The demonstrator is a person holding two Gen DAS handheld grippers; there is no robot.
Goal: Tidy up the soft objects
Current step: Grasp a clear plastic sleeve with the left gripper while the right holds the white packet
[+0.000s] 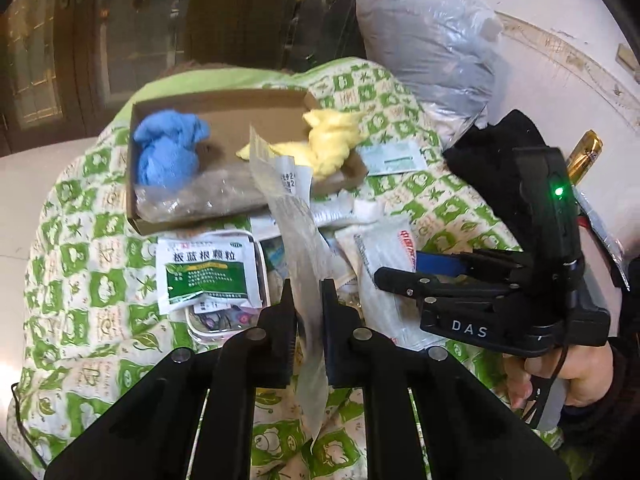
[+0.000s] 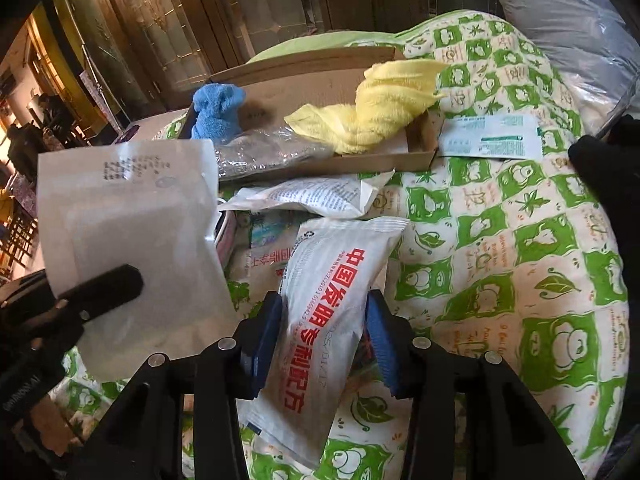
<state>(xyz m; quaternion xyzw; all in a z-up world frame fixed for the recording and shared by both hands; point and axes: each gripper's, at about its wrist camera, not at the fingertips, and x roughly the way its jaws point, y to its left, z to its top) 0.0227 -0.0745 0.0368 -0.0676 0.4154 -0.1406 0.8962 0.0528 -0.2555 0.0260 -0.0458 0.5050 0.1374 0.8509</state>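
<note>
L gripper (image 1: 308, 300) is clamped on a translucent white pouch (image 1: 298, 236), held edge-on and raised over the green-patterned quilt (image 1: 80, 280), pouch top leaning toward the cardboard tray (image 1: 224, 100). R gripper (image 2: 324, 320) is level w/ it, pointing left across the pile, jaws pinched on a white packet w/ red lettering (image 2: 336, 292); person's hand (image 1: 568, 376) wraps its handle. Blue cloth (image 1: 168, 152) and yellow cloth (image 1: 324, 140) lie in the tray.
</note>
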